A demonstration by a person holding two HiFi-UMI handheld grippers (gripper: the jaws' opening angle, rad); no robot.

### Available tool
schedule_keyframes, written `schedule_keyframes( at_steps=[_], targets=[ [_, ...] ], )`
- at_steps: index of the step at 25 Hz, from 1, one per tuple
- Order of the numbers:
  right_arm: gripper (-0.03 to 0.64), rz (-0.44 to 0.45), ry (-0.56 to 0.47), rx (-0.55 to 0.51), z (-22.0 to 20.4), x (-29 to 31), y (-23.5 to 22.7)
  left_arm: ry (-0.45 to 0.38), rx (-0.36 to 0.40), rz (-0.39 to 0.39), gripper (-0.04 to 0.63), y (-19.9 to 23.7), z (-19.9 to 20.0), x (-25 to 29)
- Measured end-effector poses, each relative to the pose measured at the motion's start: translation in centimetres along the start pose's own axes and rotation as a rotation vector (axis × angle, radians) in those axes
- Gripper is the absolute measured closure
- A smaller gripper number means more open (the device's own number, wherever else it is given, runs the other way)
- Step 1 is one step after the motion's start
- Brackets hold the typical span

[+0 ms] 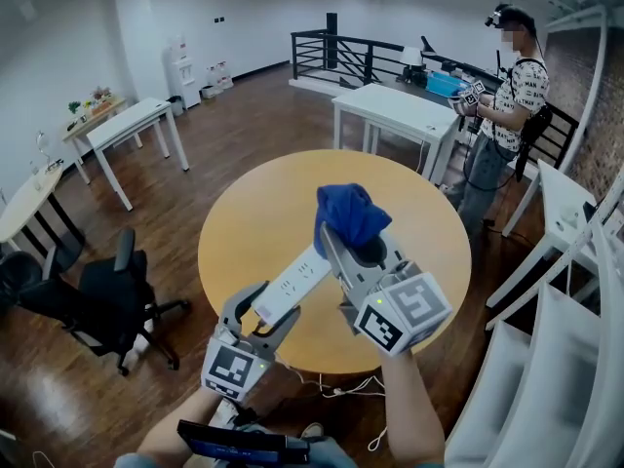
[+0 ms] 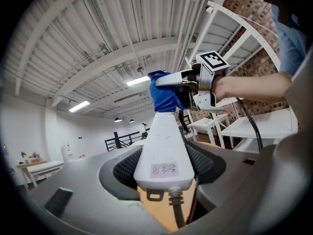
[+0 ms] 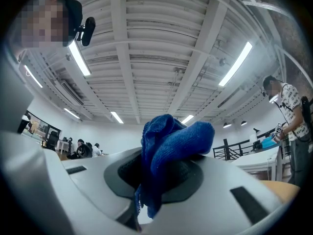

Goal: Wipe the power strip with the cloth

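**Power strip raised over the table, cloth set against its far end**

Above the near edge of the round table, the left gripper is clamped on the cord end of the power strip, its jaws set wide around the body. The strip is seen as a long white bar, labelled by the cord and tilted up off the table. At its far end a bunched blue cloth is pinched by the right gripper. Wiping is judged to be in hand. Next, the cloth would need drawing along toward the cord.
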State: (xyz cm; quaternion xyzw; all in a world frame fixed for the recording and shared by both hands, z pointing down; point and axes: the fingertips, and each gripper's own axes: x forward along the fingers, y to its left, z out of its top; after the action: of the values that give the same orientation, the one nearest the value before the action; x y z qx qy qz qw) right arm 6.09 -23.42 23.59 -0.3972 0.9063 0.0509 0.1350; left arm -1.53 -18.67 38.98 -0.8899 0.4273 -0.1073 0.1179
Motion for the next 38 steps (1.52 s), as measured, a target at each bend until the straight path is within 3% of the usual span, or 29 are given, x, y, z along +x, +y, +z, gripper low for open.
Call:
schedule_keyframes(
  at_steps=[26,33,38],
  targets=[
    [0.549,0.235,0.068,0.143,-6.0,0.9,11.5,-0.015,-0.032,0.018,0.307,1.1,0.7,1.4],
    [0.549,0.140,-0.039,0.112,-3.4,-0.6,7.9,-0.035,-0.118,0.045,0.308,3.1,0.8,0.9],
    [0.549,0.091,-0.060,0.108,-2.8,-2.0,6.0,-0.077,-0.123,0.079,0.310,5.0,0.9,0.5]
  ],
)
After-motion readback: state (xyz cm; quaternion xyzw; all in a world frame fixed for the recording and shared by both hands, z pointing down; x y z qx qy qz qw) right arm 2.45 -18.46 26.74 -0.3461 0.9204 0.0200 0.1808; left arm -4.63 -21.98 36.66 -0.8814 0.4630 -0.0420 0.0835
